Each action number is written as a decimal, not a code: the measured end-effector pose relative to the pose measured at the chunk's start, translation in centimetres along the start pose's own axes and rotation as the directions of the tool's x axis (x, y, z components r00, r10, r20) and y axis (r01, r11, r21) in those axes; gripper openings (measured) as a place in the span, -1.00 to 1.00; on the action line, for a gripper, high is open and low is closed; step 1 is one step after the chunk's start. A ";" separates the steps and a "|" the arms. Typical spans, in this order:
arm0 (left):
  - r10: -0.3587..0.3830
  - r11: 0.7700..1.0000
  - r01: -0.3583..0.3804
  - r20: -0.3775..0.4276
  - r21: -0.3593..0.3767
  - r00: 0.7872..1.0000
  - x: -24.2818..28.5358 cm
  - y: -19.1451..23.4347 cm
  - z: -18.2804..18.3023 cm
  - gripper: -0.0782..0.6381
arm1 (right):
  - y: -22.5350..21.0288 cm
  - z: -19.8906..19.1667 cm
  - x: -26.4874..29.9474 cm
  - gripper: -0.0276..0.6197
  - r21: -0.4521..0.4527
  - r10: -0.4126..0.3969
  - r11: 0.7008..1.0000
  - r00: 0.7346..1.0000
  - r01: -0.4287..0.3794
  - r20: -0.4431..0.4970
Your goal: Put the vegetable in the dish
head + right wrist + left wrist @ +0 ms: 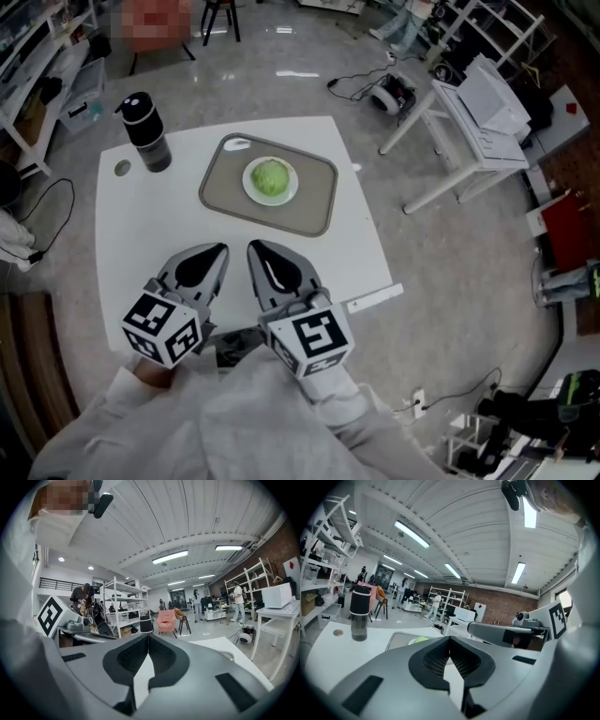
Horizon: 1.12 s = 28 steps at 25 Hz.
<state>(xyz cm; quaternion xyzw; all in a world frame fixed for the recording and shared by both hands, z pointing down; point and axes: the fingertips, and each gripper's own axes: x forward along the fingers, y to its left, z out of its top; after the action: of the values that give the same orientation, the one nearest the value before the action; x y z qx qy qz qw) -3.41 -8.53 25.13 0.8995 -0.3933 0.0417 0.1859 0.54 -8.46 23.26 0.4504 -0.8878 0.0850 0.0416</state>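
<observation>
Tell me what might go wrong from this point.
The round vegetable fills most of the small dish; a bump to the tray might roll it out. The tall bottle stands near the far left corner of the table; a careless sweep of the left claw could topple it.

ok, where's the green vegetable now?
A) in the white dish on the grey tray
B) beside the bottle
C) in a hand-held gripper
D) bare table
A: the head view shows the green vegetable sitting in the white dish on the grey tray.
</observation>
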 end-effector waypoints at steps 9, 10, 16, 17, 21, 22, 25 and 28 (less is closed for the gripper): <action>0.000 0.999 0.001 -0.034 0.034 0.999 0.8 -2.1 -1.0 -0.76 | -1.0 -0.5 -1.0 -0.87 0.019 -0.008 1.000 1.000 0.009 -0.010; -0.002 0.999 0.004 -0.035 0.033 0.999 0.9 -2.2 -1.1 -0.76 | -1.1 -0.7 -1.0 -0.87 0.025 -0.005 1.000 1.000 0.006 -0.009; 0.025 1.000 -0.024 -0.031 0.016 0.999 0.6 -1.8 -1.0 -0.76 | -1.1 -0.9 -1.2 -0.87 0.042 0.006 0.999 1.000 -0.006 -0.015; 0.026 1.000 -0.026 -0.030 0.013 0.999 0.6 -1.8 -1.0 -0.76 | -1.1 -0.9 -1.3 -0.87 0.040 0.009 0.999 1.000 -0.008 -0.016; 0.013 1.000 -0.012 -0.035 0.025 0.999 0.9 -1.9 -0.8 -0.76 | -1.2 -1.3 -1.6 -0.87 0.051 0.000 0.999 1.000 0.001 -0.021; 0.008 1.000 -0.007 -0.037 0.026 0.999 1.0 -2.0 -0.8 -0.76 | -1.3 -1.5 -1.6 -0.87 0.053 -0.003 0.999 1.000 0.004 -0.023; -0.008 1.000 0.008 -0.051 0.009 0.999 1.3 -2.1 -1.2 -0.76 | -1.8 -1.7 -1.5 -0.87 0.054 -0.017 0.998 0.999 0.019 -0.033; -0.009 1.000 0.009 -0.060 0.003 0.998 1.5 -1.8 -1.3 -0.76 | -2.1 -1.7 -1.2 -0.88 0.048 -0.024 0.998 0.999 0.026 -0.043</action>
<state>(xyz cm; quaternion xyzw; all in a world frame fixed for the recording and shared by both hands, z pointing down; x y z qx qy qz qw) -0.94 -7.99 26.09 0.8998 -0.3837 0.0683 0.1964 2.90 -8.38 24.99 0.4606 -0.8786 0.1156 0.0504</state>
